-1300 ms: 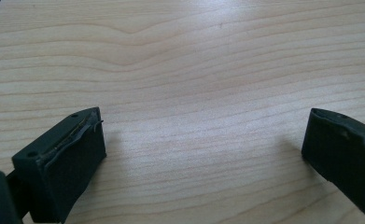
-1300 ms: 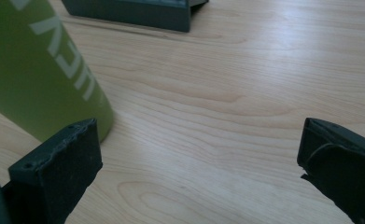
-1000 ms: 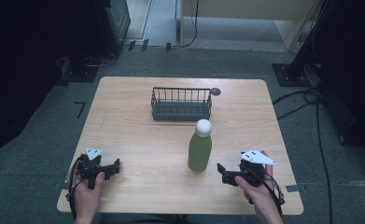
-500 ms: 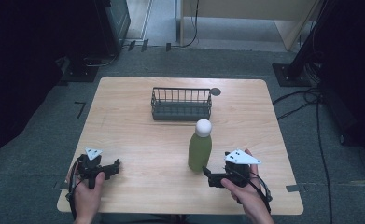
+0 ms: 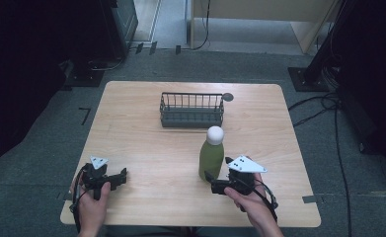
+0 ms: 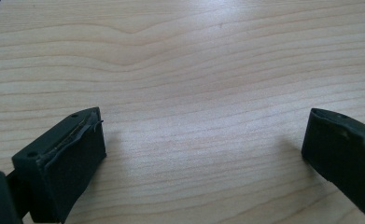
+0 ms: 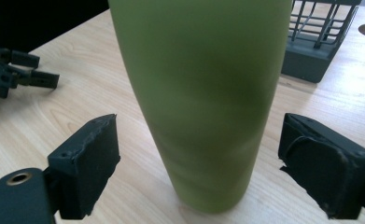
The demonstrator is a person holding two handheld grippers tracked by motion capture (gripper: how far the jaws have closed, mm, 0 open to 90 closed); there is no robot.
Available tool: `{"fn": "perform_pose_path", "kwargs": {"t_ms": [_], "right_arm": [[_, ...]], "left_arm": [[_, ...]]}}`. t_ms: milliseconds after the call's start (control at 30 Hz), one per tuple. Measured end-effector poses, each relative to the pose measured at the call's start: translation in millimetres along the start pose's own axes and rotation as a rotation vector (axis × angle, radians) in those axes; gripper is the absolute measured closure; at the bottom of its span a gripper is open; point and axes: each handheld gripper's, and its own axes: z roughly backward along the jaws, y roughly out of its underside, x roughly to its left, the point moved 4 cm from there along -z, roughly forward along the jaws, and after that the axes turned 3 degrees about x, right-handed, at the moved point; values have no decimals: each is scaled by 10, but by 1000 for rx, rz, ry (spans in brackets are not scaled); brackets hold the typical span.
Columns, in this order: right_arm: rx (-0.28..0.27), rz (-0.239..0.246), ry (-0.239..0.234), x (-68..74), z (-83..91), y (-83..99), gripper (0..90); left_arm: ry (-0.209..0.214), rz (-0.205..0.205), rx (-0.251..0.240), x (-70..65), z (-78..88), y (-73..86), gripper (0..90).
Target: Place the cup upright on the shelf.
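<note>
Right gripper has its jaws on both sides of the green bottle, low near its bottom. The jaws have just been closing, but gaps show on each side, so the pads do not press it yet. I think the grab is only starting; lifting and moving are left. Bottle stands upright on the tabletop. Beyond it sits a dark wire basket, and nothing stands between them. Far off to the side, the left gripper rests wide open over bare wood.
</note>
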Motion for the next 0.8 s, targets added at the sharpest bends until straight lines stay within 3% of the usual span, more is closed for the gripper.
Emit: {"fn": "perform_pose_path", "kwargs": {"t_ms": [233,433,800], "right_arm": [[-24,-22,8,13,-80,-58,128],[-43,-38,51,23,-153,-123,127],[-41,-15,69,26,-287,-162,171]], "left_arm": [[0,1,-1,0,-1,0,0],[0,0,0,0,0,0,0],[0,0,0,0,0,0,0]]}}
